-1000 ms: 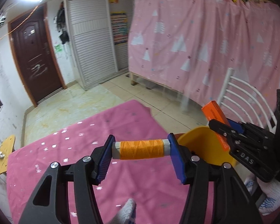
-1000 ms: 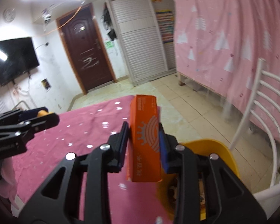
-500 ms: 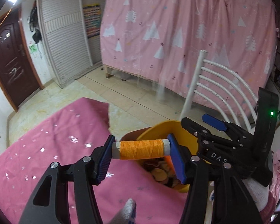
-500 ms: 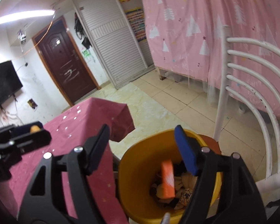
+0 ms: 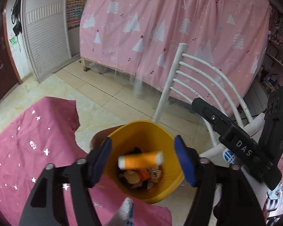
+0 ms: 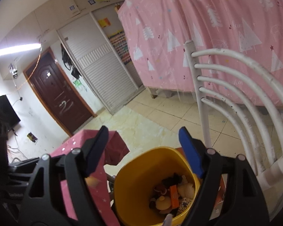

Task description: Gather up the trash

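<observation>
A yellow bin (image 5: 156,192) with mixed trash stands beside the pink-clothed table; it also shows in the right wrist view (image 6: 134,194). My left gripper (image 5: 143,159) is open above the bin. An orange thread spool (image 5: 140,159) is loose in mid-air between its jaws, blurred, over the bin mouth. My right gripper (image 6: 143,150) is open and empty above the bin; it shows at the right in the left wrist view (image 5: 234,137). An orange box (image 6: 174,195) lies among the trash in the bin.
A white slatted chair (image 5: 207,86) stands just behind the bin, also in the right wrist view (image 6: 241,101). A pink star-print cloth (image 5: 28,150) covers the table at the left. A pink curtain (image 5: 179,37) hangs behind. Tiled floor (image 5: 103,94) lies beyond.
My left gripper moved over the bin and opened, letting go of the thread spool. My right gripper earlier dropped the orange box into the bin and stays open.
</observation>
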### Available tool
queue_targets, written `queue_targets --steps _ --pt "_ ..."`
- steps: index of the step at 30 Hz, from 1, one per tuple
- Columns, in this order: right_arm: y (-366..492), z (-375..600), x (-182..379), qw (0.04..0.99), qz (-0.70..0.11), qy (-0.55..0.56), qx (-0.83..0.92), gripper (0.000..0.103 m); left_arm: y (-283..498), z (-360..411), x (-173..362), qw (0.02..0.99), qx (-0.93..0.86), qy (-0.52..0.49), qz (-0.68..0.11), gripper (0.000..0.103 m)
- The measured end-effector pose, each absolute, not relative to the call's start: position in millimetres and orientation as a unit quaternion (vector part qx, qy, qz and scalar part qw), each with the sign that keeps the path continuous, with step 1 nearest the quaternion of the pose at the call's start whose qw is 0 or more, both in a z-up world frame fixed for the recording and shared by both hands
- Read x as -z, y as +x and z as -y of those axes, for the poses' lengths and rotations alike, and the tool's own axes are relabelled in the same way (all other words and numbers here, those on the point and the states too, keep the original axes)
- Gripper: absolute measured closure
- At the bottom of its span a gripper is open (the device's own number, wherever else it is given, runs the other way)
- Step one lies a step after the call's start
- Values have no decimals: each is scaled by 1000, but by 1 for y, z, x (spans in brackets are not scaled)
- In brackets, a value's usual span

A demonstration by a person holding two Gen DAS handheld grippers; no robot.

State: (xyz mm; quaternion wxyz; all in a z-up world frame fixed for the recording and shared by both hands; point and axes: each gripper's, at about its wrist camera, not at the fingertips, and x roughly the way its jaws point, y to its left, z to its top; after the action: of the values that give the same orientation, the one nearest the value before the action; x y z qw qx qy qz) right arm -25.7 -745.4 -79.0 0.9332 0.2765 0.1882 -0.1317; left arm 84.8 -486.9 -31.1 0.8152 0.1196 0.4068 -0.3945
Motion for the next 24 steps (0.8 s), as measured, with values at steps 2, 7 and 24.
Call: queue_targets --steps 2,7,24 --pt "-27 744 78 934 -186 276 131 29 84 487 32 816 395 120 -405 34" --pt "-26 737 74 937 -185 272 120 29 82 471 31 822 390 118 -398 34" --pt "-4 631 56 961 -199 193 18 6 104 335 22 885 289 56 -361 32"
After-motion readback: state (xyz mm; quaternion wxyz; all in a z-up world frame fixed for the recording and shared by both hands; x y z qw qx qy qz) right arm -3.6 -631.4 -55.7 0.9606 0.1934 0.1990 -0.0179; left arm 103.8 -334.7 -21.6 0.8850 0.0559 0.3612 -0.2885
